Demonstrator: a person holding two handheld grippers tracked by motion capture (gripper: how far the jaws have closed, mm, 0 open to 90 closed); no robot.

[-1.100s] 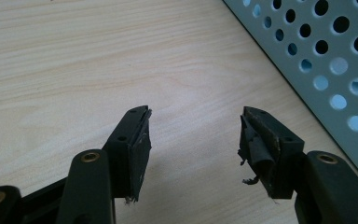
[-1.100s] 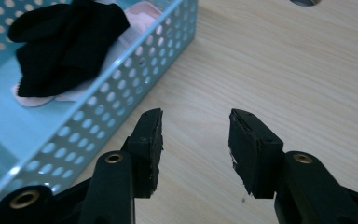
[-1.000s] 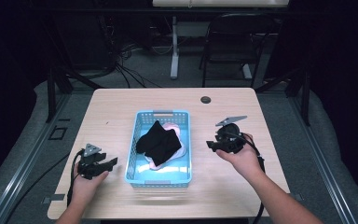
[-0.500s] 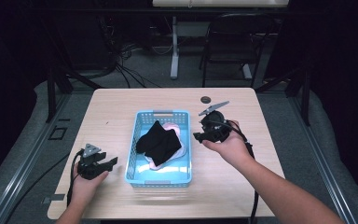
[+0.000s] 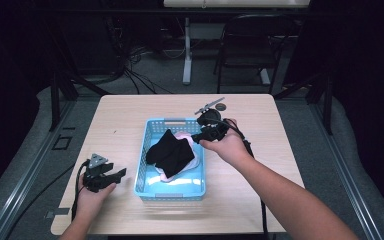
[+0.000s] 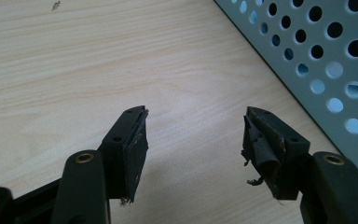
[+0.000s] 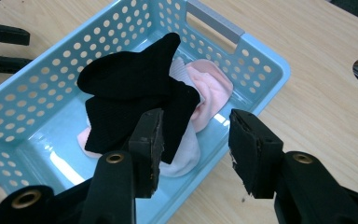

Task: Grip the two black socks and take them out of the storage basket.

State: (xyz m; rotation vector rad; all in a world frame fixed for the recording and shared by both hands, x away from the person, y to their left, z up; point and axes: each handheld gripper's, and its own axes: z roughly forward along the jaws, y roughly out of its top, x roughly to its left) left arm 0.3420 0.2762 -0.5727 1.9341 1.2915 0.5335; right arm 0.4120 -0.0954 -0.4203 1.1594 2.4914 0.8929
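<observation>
A light blue perforated basket [image 5: 151,186] stands mid-table and holds a heap of socks: black socks [image 5: 170,151] on top, a pink sock [image 7: 212,91] and a white sock [image 7: 187,156] beneath. My right gripper [image 5: 198,137] hovers over the basket's right rim [image 7: 272,63], tilted down toward the black socks [image 7: 130,88]. Its jaws are open [image 7: 195,136] with nothing between them. My left gripper [image 5: 117,174] rests low on the table just left of the basket wall [image 6: 335,56], open and empty [image 6: 193,135].
The wooden table [image 5: 120,115] has bare surface on both sides of the basket. A dark round grommet [image 5: 221,106] sits near the far edge. Behind the table stand a chair [image 5: 245,45] and floor cables [image 5: 140,75].
My right gripper has moved from the table right of the basket, forward and left, to above the basket's right rim. The left gripper has stayed put.
</observation>
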